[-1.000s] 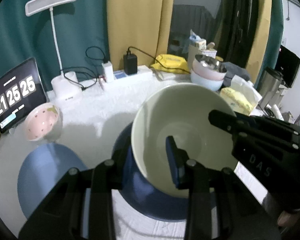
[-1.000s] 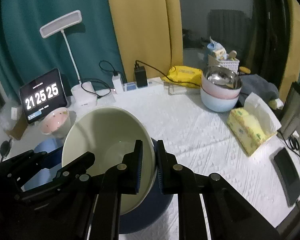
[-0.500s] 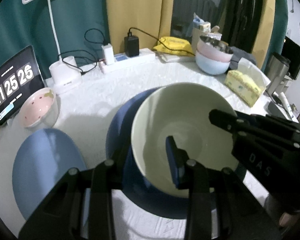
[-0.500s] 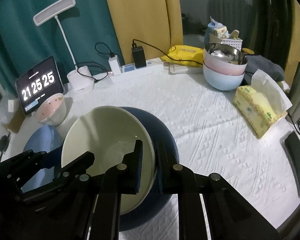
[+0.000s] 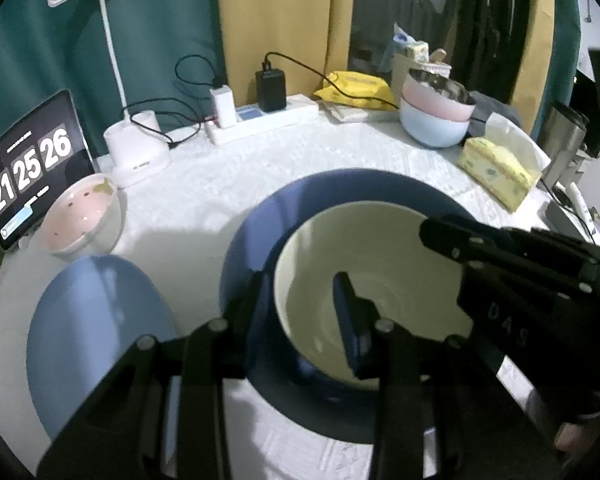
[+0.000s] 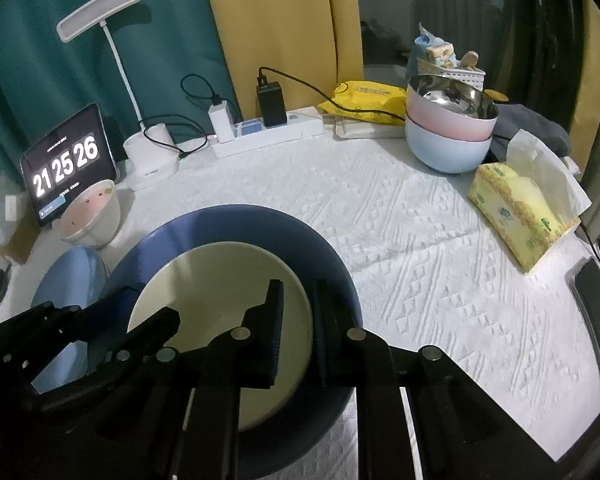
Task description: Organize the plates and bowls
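Cream bowl [image 5: 380,280] sits in dark blue bowl [image 6: 236,232], both grippers clamped on its rim.

Only the right view shows the phone [image 6: 596,312]; left gripper [image 5: 304,300] and right gripper [image 6: 298,320] seemingly pinch opposite edges, hiding it; light blue plate [image 5: 96,332] lies beside.

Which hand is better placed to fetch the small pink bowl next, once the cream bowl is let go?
Probably left. The pink bowl sits at the table's left, by the clock tablet, nearer the left tongs. The right tongs grip the cream bowl on its far side from it.
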`<state>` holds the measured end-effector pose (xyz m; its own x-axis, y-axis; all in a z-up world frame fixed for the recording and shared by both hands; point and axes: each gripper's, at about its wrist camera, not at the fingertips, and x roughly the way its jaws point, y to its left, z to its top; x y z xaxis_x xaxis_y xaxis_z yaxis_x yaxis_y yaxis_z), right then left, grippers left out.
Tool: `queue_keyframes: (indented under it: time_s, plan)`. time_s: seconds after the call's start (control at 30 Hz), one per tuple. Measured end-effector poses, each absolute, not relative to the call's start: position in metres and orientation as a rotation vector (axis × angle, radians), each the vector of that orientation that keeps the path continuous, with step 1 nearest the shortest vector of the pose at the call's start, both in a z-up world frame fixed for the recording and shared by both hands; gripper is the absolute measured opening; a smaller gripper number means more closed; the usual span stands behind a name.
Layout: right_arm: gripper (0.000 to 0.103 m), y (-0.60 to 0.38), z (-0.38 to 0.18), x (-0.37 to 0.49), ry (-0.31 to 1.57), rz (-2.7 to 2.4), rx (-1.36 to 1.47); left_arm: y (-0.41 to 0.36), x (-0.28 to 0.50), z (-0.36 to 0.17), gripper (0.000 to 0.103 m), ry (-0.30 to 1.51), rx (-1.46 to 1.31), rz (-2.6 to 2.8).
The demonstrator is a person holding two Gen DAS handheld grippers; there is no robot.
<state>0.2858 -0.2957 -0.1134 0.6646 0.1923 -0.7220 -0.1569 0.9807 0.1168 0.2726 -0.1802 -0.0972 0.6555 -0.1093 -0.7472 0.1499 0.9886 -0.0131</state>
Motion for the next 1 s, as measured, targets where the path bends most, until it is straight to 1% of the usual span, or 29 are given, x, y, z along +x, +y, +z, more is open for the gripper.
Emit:
queue_keyframes:
  time_s: [0.4, 0.5, 0.57, 0.6, 1.0]
  plan:
    - [0.018, -0.297, -0.094, 0.281, 0.769, 0.174, 0.032, -0.168, 0.267, -0.083, 0.035, 0.809, 0.028, -0.140]
    - [0.018, -0.293, -0.090, 0.277, 0.762, 0.182, 0.026, -0.164, 0.264, -0.078, 0.037, 0.793, 0.015, -0.143]
    - [0.018, -0.290, -0.087, 0.275, 0.756, 0.189, 0.024, -0.160, 0.262, -0.074, 0.041, 0.781, 0.007, -0.142]
    - [0.018, -0.288, -0.085, 0.274, 0.753, 0.194, 0.021, -0.158, 0.262, -0.072, 0.045, 0.773, 0.002, -0.141]
    - [0.019, -0.260, -0.070, 0.269, 0.738, 0.233, -0.014, -0.125, 0.252, -0.058, 0.046, 0.719, -0.028, -0.101]
